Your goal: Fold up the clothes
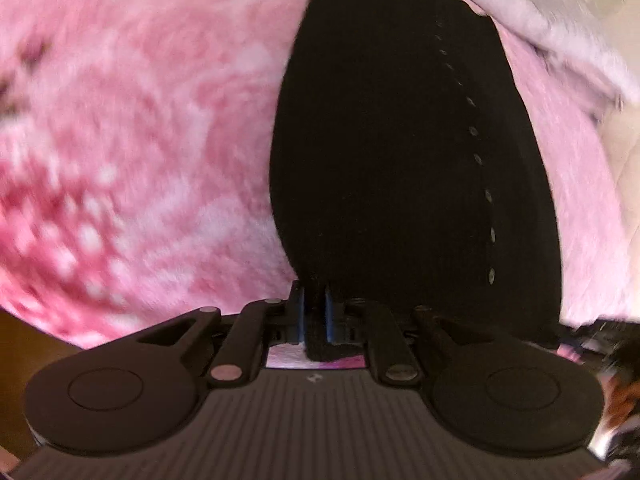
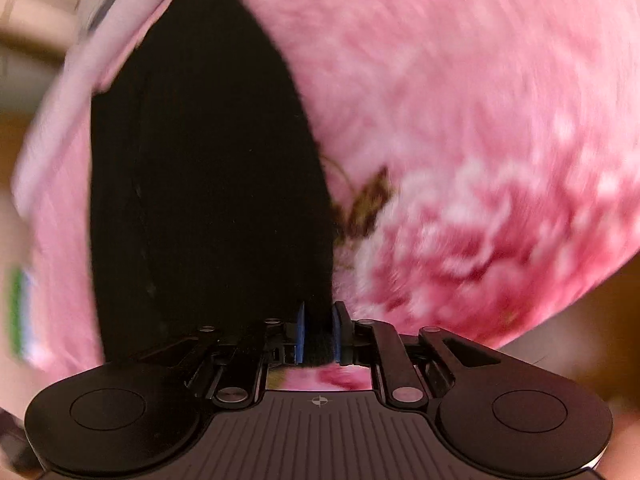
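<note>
One black garment (image 1: 392,168) lies stretched across a fluffy pink blanket (image 1: 140,128), and it is caught at one end by both tools. The left gripper (image 1: 315,312) has its blue-padded fingers (image 1: 330,312) pinching a thick bunch of the black cloth. The right gripper (image 2: 318,334) does the same, its fingers (image 2: 300,334) nipping a dark wad of the same fabric, with the rest of the garment running away from it toward the far side.

The worry from here is the hold itself. Each pinch takes only a small bunch near the edge, so if the two hands pull apart or lift unevenly, the cloth may slide out of one pair of fingers and the fold will come out crooked. The plush pile could also drag on the knit and leave the lower layer rumpled. A row of small studs or buttons (image 1: 486,196) runs down the garment in the left view, and it could end up twisted inside the fold.

By count: one black garment, one pink blanket with a darker flower pattern, two grippers, and about ten studs that can be made out, though the far ones blur.
</note>
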{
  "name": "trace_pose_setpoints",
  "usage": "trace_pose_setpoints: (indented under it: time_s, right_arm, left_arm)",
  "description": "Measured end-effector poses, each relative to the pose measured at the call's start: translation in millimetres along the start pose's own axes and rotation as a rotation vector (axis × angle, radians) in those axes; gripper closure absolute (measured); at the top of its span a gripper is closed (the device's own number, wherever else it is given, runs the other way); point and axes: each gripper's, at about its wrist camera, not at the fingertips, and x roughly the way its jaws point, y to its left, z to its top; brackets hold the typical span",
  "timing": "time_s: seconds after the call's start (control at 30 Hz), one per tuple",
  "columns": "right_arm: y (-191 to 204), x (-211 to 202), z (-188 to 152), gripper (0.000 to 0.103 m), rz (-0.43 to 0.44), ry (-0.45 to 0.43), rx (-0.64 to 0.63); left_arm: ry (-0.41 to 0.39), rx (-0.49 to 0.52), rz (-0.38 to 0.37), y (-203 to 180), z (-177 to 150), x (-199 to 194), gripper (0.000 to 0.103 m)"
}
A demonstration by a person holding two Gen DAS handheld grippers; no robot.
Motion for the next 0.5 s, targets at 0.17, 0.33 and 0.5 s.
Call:
trace_pose_setpoints:
  time_s: [0.17, 0.33, 0.5]
  right_arm:
    - [41, -34, 7, 0.087, -0.178, -0.213, -0.237]
    - [70, -9, 13, 0.085, -0.103, -0.354, -0.372]
    - [74, 39, -24, 0.085, -0.210, -0.391, -0.536]
  left_arm:
    - [-0.120, 0.057, 0.090, -5, 23, -35, 0.093]
    - [-0.205, 0.145, 0.045, -27, 41, 0, 0.093]
    - [-0.220, 0.241, 0.089, -39, 25, 39, 0.093]
